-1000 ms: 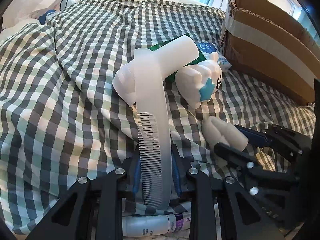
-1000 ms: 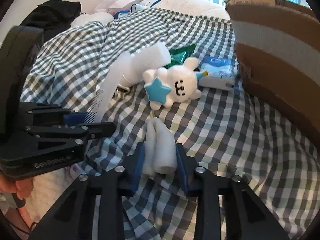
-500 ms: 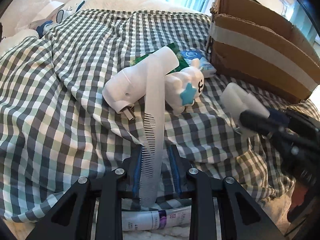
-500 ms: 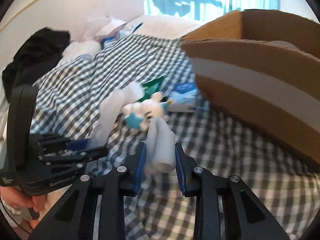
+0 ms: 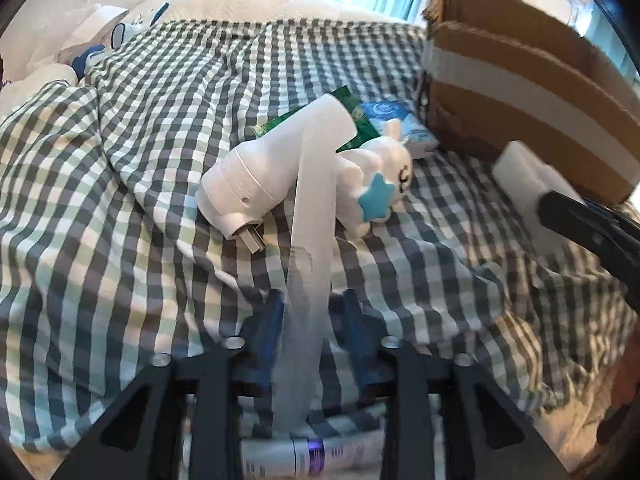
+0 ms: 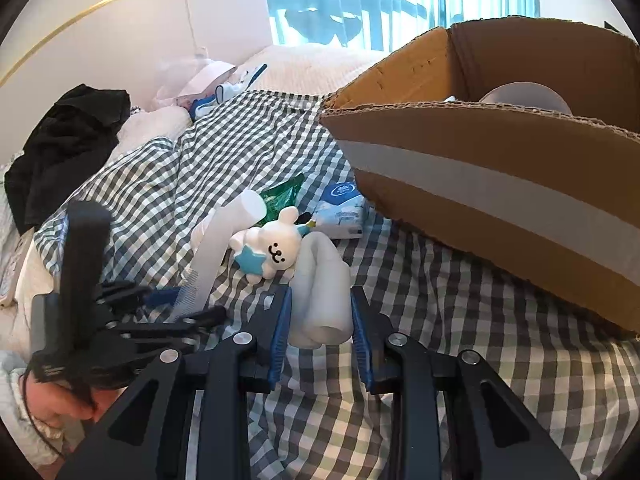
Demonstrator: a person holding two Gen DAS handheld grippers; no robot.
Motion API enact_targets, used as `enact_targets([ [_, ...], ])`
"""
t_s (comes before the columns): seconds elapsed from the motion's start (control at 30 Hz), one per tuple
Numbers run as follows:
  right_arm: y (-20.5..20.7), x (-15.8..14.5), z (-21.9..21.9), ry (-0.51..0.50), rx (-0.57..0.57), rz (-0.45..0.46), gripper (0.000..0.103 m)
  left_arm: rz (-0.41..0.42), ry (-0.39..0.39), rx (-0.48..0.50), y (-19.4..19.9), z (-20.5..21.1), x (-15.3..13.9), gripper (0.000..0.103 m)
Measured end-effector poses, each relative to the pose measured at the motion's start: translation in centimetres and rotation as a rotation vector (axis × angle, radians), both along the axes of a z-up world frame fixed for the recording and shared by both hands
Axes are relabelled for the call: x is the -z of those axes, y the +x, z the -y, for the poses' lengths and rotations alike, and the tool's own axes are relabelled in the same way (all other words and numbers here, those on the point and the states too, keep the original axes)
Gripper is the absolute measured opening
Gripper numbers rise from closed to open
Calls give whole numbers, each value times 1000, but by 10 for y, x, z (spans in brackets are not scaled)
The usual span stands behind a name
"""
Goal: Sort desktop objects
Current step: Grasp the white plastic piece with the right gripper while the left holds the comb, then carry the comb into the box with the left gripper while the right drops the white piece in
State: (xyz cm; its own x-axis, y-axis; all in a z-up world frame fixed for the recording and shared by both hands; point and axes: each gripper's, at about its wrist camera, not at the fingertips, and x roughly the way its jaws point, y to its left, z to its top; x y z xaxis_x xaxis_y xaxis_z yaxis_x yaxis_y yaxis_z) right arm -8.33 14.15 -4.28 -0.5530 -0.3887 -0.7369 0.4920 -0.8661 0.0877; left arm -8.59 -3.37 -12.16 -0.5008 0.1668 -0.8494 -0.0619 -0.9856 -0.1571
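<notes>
My left gripper point(image 5: 310, 312) is shut on a translucent white comb point(image 5: 310, 264) and holds it above the checked blanket. My right gripper point(image 6: 320, 312) is shut on a rolled white cloth point(image 6: 324, 280) and holds it in the air in front of the cardboard box point(image 6: 500, 184); that cloth and gripper also show at the right of the left wrist view point(image 5: 532, 184). On the blanket lie a white plug-in device point(image 5: 272, 168), a white plush toy with a blue star point(image 5: 380, 184), a green packet point(image 5: 352, 116) and a blue tissue pack point(image 5: 400, 120).
The open cardboard box point(image 5: 520, 84) stands at the right on the bed with a white round object point(image 6: 524, 96) inside. A purple-labelled tube point(image 5: 312, 456) lies under my left gripper. Black clothing point(image 6: 68, 148) and pillows lie at the far left.
My right gripper has lifted the rolled cloth off the blanket and carried it up toward the box. My left gripper has raised and pulled back the comb.
</notes>
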Motion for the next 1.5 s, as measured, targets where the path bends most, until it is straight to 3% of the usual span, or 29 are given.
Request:
enact_targets([
  [0.03,0,0,0,1,0,0,29,2,-18,-13,-3,-1,1,69],
  [0.1,0,1,-1,-1,-1,0,29,-13,-40,-52,-5,1,0,83],
  [0.17,-1,2,-1,-1,-1,5,29,-26,-32,-76,-4,5,-1,84],
  [0.2,-1,3,-1,0,-1,8,30,-40,-23,-76,-2,7,-4,83],
  [0.27,-1,4,0,3,-2,12,30,-78,-9,-48,2,8,-9,41],
  [0.3,-1,5,0,3,-2,13,30,-69,-20,-28,0,7,-8,7],
  [0.33,-2,5,0,4,-3,15,30,-62,-41,-11,2,5,-8,5],
  [0.7,4,-9,-5,-31,-6,-8,30,-163,85,29,17,-11,-41,4],
  [0.9,9,-24,-10,-58,-6,-32,30,-216,66,-2,22,-14,-57,4],
  [1.13,11,-61,-14,-67,-22,-113,29,-289,60,-14,23,-27,-94,4],
  [1.3,8,-92,-30,-63,-4,-168,29,-307,124,-19,10,-39,-113,4],
  [1.5,-15,-126,-59,-18,54,-249,29,-362,170,44,-26,-76,-151,4],
])
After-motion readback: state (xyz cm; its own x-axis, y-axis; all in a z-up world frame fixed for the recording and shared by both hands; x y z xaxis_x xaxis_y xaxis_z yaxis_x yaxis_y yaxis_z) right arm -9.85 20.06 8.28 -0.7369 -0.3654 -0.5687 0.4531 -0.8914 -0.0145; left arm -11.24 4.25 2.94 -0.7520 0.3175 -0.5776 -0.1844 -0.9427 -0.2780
